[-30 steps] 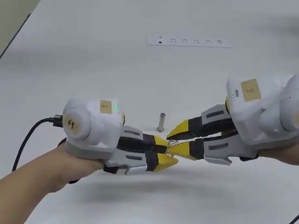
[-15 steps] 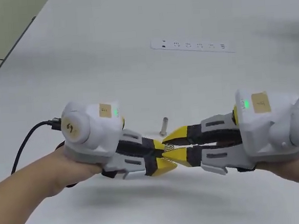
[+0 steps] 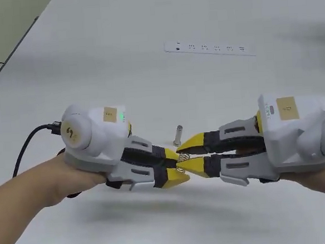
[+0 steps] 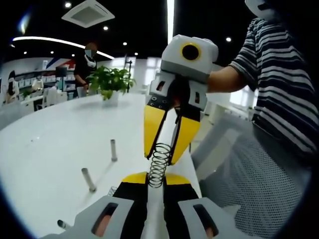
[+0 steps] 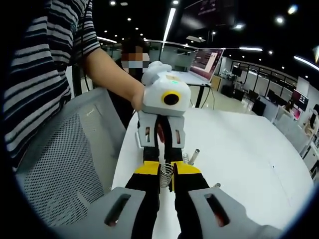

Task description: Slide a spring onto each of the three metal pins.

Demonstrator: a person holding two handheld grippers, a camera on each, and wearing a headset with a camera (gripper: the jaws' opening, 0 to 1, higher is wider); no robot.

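Meeting near the table's (image 3: 118,47) front edge, left gripper (image 3: 178,166) and right gripper (image 3: 183,157) both pinch one spring (image 3: 181,163). A pin (image 3: 178,135) stands just behind, with open surface beyond.

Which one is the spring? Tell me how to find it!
Look at the white table, near its front edge, where the left gripper and the right gripper meet tip to tip. The spring is held between their yellow tips. It is a curly wire coil, unlike the smooth pin standing just behind.
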